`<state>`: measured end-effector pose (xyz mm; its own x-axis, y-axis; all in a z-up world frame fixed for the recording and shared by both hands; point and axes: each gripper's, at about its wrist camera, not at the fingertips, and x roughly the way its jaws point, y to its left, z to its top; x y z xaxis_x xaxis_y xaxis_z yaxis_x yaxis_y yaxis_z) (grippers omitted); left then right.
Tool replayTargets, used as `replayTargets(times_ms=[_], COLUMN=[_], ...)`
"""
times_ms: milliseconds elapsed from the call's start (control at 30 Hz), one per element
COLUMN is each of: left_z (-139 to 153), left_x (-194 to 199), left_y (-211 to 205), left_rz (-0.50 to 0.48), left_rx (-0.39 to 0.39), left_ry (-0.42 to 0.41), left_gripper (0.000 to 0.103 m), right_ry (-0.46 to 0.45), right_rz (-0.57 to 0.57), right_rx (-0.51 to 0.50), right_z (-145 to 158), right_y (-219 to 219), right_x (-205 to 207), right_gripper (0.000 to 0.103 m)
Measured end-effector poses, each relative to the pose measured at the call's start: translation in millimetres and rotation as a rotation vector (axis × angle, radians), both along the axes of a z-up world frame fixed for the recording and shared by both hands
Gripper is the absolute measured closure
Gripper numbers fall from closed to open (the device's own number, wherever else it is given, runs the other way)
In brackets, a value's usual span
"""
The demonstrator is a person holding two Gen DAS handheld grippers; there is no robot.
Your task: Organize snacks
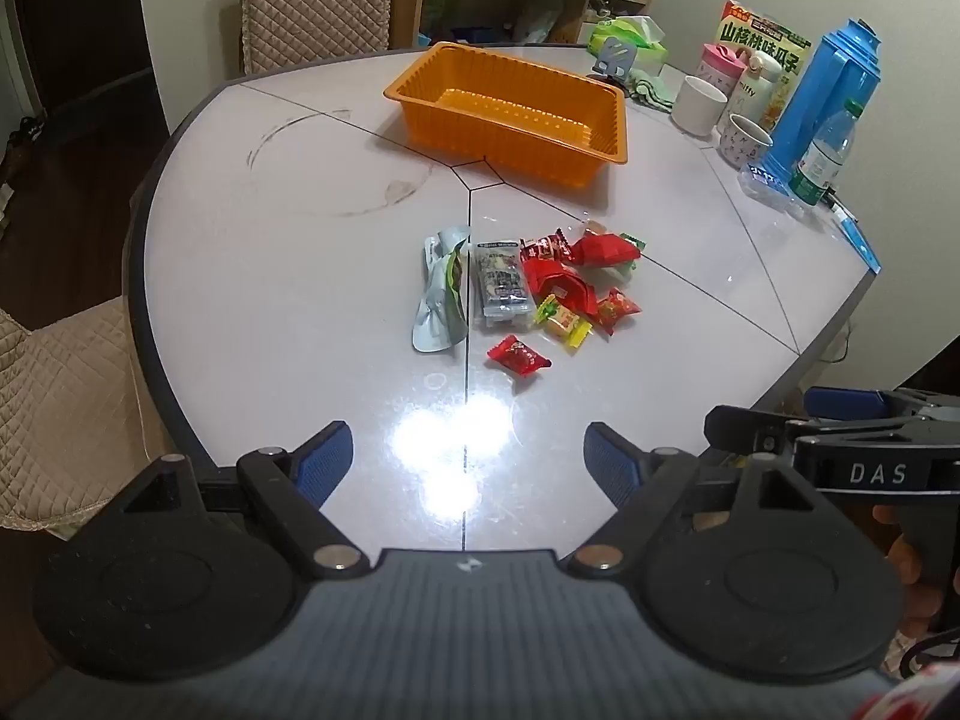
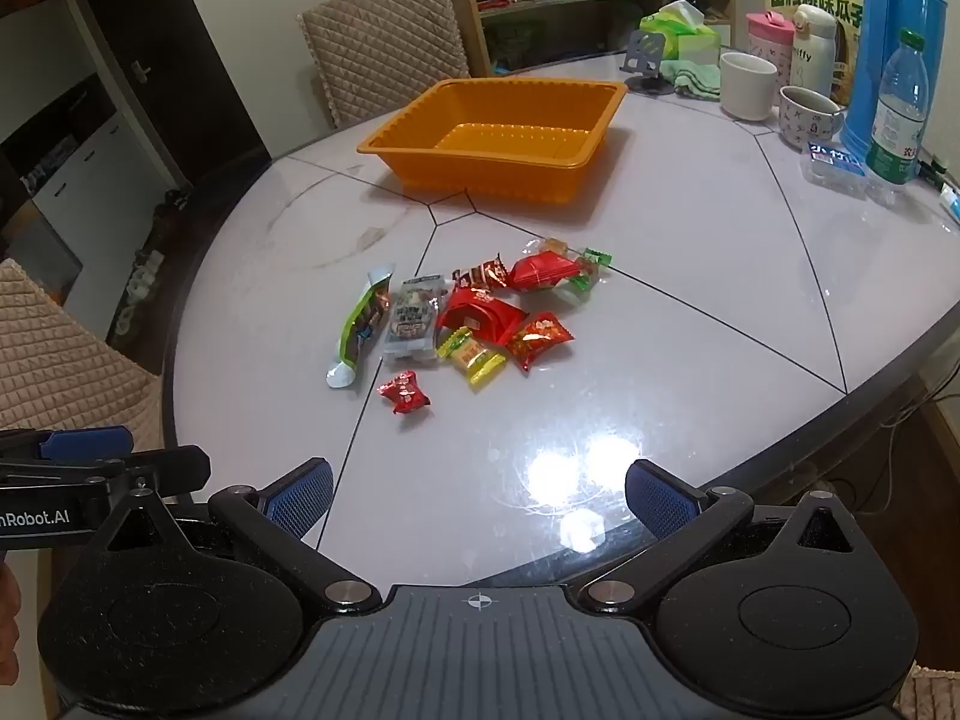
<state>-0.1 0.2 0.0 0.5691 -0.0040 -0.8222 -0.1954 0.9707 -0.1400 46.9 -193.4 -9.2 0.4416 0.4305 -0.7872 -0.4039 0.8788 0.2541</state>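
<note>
Several wrapped snacks lie in a loose pile [image 1: 528, 291] [image 2: 474, 318] at the middle of the round white table [image 1: 270, 276] [image 2: 690, 360]. Among them are a green-and-silver pouch [image 1: 441, 291] [image 2: 363, 327], a clear pack [image 1: 503, 288] [image 2: 414, 321] and a small red candy [image 1: 517, 355] [image 2: 404, 393] nearest me. Beyond the pile stands an orange tray [image 1: 618, 138] [image 2: 384, 150] with nothing in it. My left gripper [image 1: 468, 459] hovers open over the table's near edge, nothing between its blue pads. My right gripper [image 2: 479, 501] hangs open beside it, equally short of the pile.
Along the table's far right stand a blue thermos [image 1: 825, 99] [image 2: 894, 54], a water bottle [image 1: 825, 150] [image 2: 900, 108], mugs [image 1: 696, 102] [image 2: 747, 84], a seed packet [image 1: 765, 42] and a tissue box [image 2: 678, 30]. Quilted chairs [image 1: 60, 384] [image 2: 384, 42] flank the table.
</note>
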Motion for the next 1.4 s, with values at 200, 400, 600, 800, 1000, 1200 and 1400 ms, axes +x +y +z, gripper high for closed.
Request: replayTargets(times_ms=[200,400,600,800,1000,1200,1400], left_z=[0.0,0.1,0.0,-0.1,0.8,0.8,-0.1], left_x=[0.0,0.1,0.0,-0.1,3.1,-0.2,-0.1], left_y=[-0.2,-0.2,-0.2,-0.2,0.3,1.2,0.8], left_rz=[0.002,0.001,0.000,0.001,0.005,0.010,0.009], left_rx=[0.008,0.006,0.005,0.006,0.006,0.004,0.003], left_ry=[0.001,0.001,0.002,0.000,0.002,0.005,0.005], left_gripper=[0.020,0.020,0.020,0.020,0.020,0.020,0.020], right_ry=[0.000,-0.001,0.000,-0.002,-0.001,0.001,-0.001], right_rz=[0.002,0.000,0.001,0.001,0.003,0.005,0.007], right_rx=[-0.001,-0.005,-0.006,-0.005,-0.005,-0.004,-0.004], right_z=[-1.5,-2.0,-1.5,-1.2,-1.9,2.8,-0.7], right_y=[-0.1,0.2,-0.3,-0.5,-0.5,0.8,1.7], right_x=[-0.4,0.0,0.8,1.3,2.0,5.7,6.5], right_gripper=[0.000,0.000,0.000,0.000,0.000,0.000,0.000])
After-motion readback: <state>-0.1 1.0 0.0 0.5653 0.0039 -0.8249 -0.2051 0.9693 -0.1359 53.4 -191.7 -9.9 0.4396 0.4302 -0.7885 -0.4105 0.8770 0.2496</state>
